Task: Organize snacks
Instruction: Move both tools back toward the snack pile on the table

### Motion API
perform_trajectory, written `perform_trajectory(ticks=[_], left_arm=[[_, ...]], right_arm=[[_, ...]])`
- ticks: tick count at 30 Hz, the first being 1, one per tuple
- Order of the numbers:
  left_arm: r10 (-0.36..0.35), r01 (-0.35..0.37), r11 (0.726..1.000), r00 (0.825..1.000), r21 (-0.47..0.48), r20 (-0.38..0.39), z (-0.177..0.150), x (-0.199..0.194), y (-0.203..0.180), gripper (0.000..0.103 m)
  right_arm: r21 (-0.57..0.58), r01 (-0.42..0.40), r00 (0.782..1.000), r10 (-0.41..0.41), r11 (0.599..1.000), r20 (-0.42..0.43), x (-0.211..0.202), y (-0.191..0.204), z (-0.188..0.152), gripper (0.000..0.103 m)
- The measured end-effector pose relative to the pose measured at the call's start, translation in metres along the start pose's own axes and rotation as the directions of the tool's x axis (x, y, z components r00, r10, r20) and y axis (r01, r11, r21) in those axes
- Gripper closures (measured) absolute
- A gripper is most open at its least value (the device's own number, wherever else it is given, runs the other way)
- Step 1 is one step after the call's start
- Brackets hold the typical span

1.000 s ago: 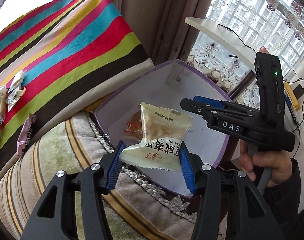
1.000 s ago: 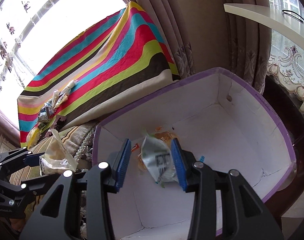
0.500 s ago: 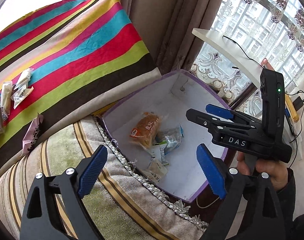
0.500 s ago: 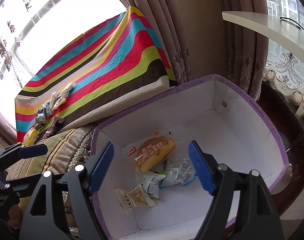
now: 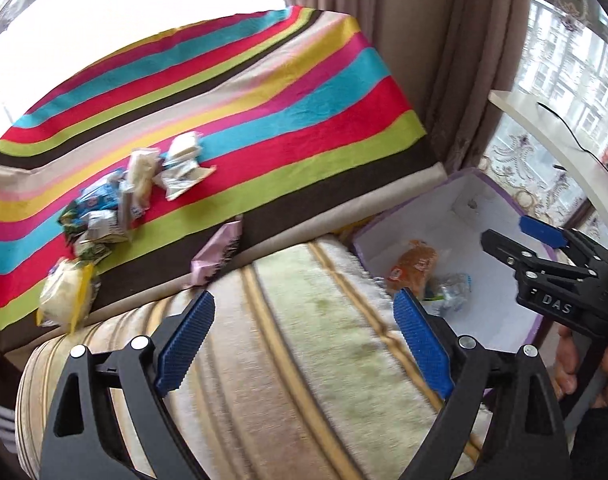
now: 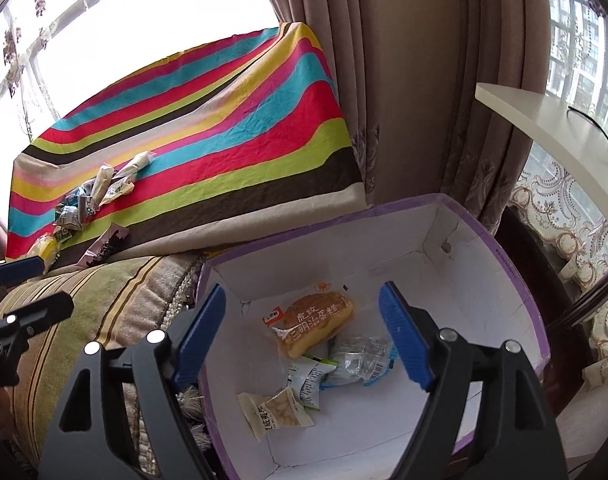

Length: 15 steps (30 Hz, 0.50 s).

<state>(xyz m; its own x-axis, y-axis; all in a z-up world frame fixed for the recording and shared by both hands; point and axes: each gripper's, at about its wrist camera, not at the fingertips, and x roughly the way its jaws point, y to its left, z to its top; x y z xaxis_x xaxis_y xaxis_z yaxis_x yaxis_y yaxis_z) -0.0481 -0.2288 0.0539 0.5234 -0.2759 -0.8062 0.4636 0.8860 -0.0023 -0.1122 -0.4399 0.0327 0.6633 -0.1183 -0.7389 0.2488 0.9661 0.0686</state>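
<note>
A white box with a purple rim [image 6: 499, 256] [image 5: 499, 192] holds several snacks: an orange cake pack [image 6: 315, 324] [image 5: 413, 264], a clear wrapper [image 6: 359, 360], a green-white packet [image 6: 307, 376] and a cream packet [image 6: 276, 412]. A pile of wrapped snacks [image 5: 132, 196] [image 6: 92, 196] lies on the striped cloth. A pink packet [image 5: 218, 252] [image 6: 104, 246] and a yellow one [image 5: 66, 296] lie near the cloth's edge. My left gripper [image 5: 304, 340] is open and empty above the sofa arm. My right gripper [image 6: 304, 336] is open and empty over the box.
The striped cloth [image 5: 264, 120] covers a raised surface on the left. A striped cushioned sofa arm [image 5: 304, 360] lies between cloth and box. Curtains [image 6: 403, 80] and a white shelf [image 6: 543, 120] stand behind the box. The right gripper shows in the left view [image 5: 515, 246].
My left gripper let go of the cream packet into the box and swung left toward the cloth. My right gripper opened, dropped its packet into the box and drew back.
</note>
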Motion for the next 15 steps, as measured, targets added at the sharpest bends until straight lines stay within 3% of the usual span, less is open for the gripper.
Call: perform_trajectory(ticks=[6, 12, 15], left_arm=[[0.189, -0.193, 0.974, 0.981, -0.119, -0.046, -0.023, -0.012, 0.067, 0.015], [0.248, -0.256, 0.961, 0.965, -0.106, -0.083, -0.048, -0.021, 0.105, 0.015], [0.218, -0.229, 0.965, 0.972, -0.132, -0.093, -0.061, -0.023, 0.117, 0.015]], right_arm=[[-0.128, 0.037, 0.999, -0.034, 0.991, 0.023, -0.006, 0.054, 0.003, 0.019], [-0.268, 0.044, 0.999, -0.037, 0.963, 0.032, -0.011, 0.111, -0.001, 0.016], [-0.375, 0.048, 0.999, -0.037, 0.926, 0.036, -0.014, 0.139, -0.008, 0.016]])
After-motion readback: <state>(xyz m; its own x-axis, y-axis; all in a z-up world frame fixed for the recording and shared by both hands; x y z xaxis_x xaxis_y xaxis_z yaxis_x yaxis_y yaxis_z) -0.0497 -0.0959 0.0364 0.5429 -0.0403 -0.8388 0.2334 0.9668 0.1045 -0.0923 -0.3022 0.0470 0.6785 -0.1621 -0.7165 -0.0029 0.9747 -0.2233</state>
